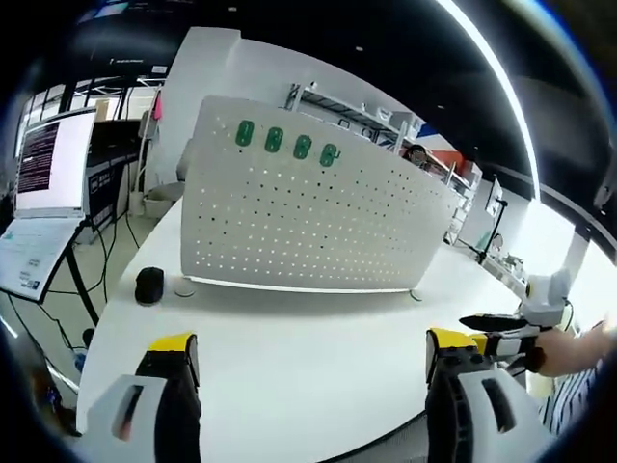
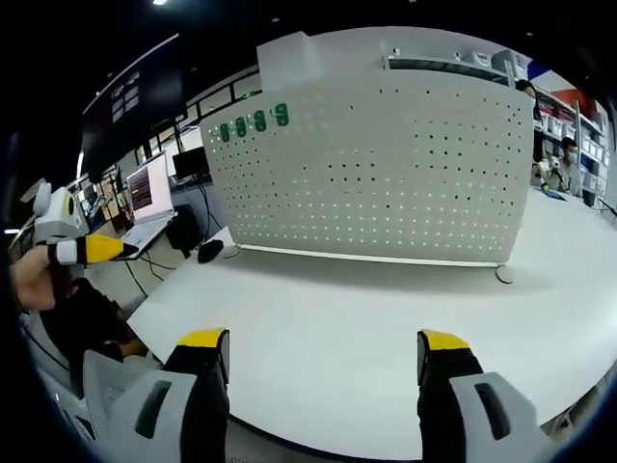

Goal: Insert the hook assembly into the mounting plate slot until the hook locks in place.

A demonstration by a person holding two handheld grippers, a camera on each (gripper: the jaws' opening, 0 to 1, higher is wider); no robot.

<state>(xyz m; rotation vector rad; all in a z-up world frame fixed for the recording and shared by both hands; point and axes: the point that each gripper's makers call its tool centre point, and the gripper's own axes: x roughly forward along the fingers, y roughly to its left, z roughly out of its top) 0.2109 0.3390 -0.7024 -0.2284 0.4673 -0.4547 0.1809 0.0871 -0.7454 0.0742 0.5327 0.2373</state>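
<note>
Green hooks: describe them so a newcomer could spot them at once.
A white perforated panel stands upright on the white table. Along its top edge, toward one corner, sit the four green hooks in a row. They are the sole coloured pieces on the otherwise plain white panel.

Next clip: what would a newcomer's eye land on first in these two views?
The big white perforated panel standing upright on the white table, with four green oval pieces in a row near its top edge. Next, each view's own yellow-tipped jaws standing wide apart at the bottom, left gripper and right gripper, holding nothing. A small black object lies on the table by the panel's end.
</note>
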